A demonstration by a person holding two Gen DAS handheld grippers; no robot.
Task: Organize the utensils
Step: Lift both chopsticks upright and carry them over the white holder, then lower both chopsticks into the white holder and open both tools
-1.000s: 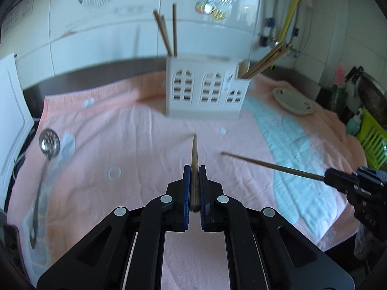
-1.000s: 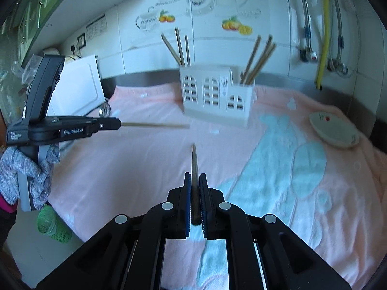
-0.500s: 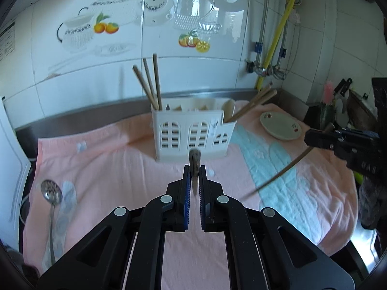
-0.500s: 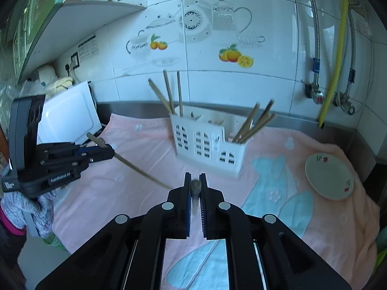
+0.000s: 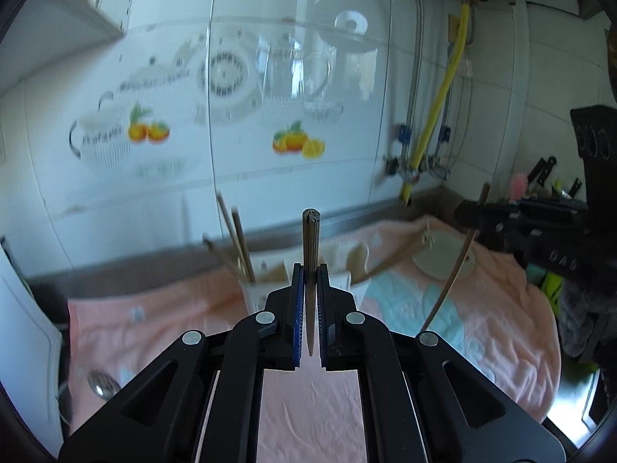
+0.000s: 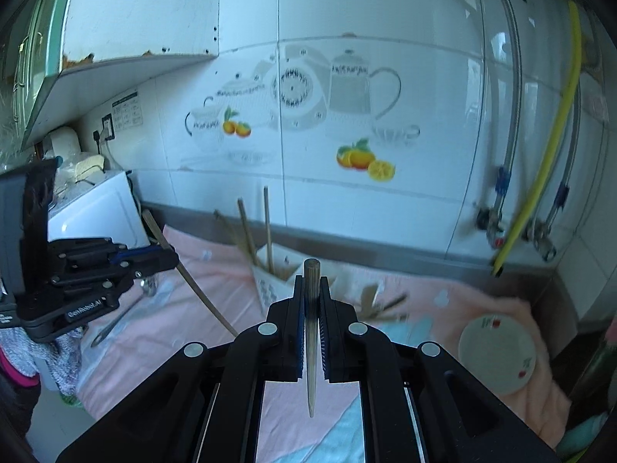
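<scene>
pink towel (image 6: 162, 332), chopsticks (image 6: 266, 227) in holder (image 6: 270, 289)

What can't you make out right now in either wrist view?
- White holder, left view: front hidden by left gripper, blurred.
- Holder compartments, right view: blocked by right gripper.
- Ladle, left view: blurred, handle cut off.
- Plate pattern: too small.

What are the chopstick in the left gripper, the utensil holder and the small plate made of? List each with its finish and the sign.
Chopstick: likely bamboo or wood, matte tan; fine lengthwise grain and a fibrous cut end.
Utensil holder: probably plastic, smooth off-white; thin moulded walls with window-shaped cut-outs, though blurred.
Small plate: looks like glazed ceramic, possibly melamine; glossy white with a printed red cherry motif.
</scene>
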